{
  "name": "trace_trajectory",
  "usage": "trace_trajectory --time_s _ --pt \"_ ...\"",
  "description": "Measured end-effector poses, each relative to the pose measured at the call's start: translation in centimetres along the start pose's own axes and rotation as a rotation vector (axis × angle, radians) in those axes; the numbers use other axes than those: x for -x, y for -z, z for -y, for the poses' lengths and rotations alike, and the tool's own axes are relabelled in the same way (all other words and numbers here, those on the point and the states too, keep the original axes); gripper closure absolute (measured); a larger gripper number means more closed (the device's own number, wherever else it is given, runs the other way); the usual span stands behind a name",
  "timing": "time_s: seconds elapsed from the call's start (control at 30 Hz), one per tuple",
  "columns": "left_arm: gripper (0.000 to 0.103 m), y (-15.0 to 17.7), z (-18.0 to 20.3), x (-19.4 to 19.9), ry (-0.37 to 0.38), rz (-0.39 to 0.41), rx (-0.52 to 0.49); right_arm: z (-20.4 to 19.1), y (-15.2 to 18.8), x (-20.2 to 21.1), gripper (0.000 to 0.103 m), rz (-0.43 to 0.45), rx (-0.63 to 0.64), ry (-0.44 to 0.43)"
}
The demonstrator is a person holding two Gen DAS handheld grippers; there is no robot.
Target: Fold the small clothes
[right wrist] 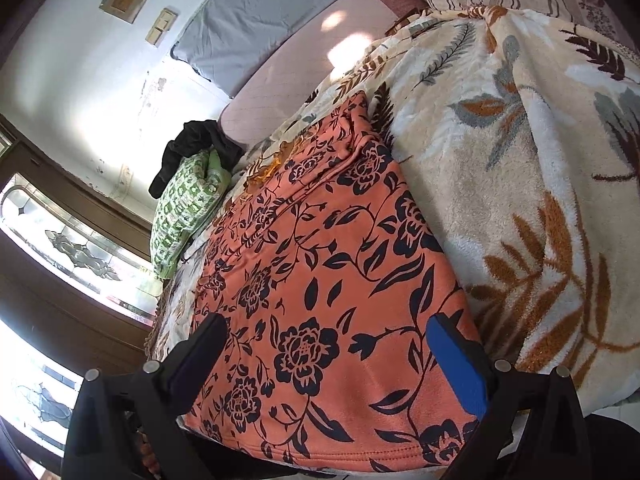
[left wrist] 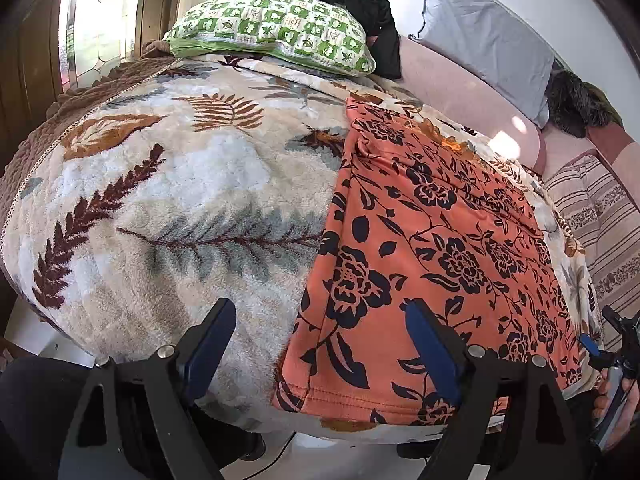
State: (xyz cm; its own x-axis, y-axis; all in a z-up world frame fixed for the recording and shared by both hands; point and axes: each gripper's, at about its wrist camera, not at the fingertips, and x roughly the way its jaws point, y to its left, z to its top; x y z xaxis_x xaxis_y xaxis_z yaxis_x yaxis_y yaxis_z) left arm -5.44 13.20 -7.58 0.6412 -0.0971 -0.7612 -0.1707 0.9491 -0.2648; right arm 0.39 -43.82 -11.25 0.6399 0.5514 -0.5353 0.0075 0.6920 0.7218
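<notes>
An orange garment with a black flower print (left wrist: 432, 248) lies spread flat on the fleece leaf-pattern blanket (left wrist: 180, 200), its hem at the near edge of the bed. It also shows in the right wrist view (right wrist: 320, 280). My left gripper (left wrist: 320, 316) is open and empty, held just above the garment's near left corner. My right gripper (right wrist: 328, 328) is open and empty, hovering over the garment's near hem. The right gripper also shows at the right edge of the left wrist view (left wrist: 600, 344).
A green checked pillow (left wrist: 272, 32) with dark clothing (left wrist: 360, 4) on it lies at the far end. A grey pillow (left wrist: 488, 36) leans on the pink headboard (left wrist: 452, 84). A striped cushion (left wrist: 600, 216) is to the right. A wooden-framed window (right wrist: 72, 252) stands to the left.
</notes>
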Motion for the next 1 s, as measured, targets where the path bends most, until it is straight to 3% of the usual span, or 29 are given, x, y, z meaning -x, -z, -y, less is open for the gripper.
trace_trajectory --time_s 0.3,0.6,0.7,0.87,1.0 --pt "0.016 1.2 0.0 0.1 0.023 -0.043 0.004 -0.1 0.3 0.6 0.002 0.009 0.002 -0.013" --pt "0.016 1.5 0.3 1.8 0.064 -0.029 0.016 -0.4 0.3 1.6 0.002 0.006 0.010 -0.036" --pt "0.016 1.7 -0.2 1.9 0.082 -0.037 0.047 -1.0 -0.3 2.0 0.002 -0.061 0.049 -0.059" --pt "0.016 2.4 -1.1 1.3 0.089 -0.075 0.070 -0.6 -1.2 2.5 0.002 -0.242 0.118 0.023" --pt "0.016 2.8 -1.8 0.0 0.077 -0.124 0.097 1.3 -0.8 2.4 0.002 -0.330 0.141 0.076"
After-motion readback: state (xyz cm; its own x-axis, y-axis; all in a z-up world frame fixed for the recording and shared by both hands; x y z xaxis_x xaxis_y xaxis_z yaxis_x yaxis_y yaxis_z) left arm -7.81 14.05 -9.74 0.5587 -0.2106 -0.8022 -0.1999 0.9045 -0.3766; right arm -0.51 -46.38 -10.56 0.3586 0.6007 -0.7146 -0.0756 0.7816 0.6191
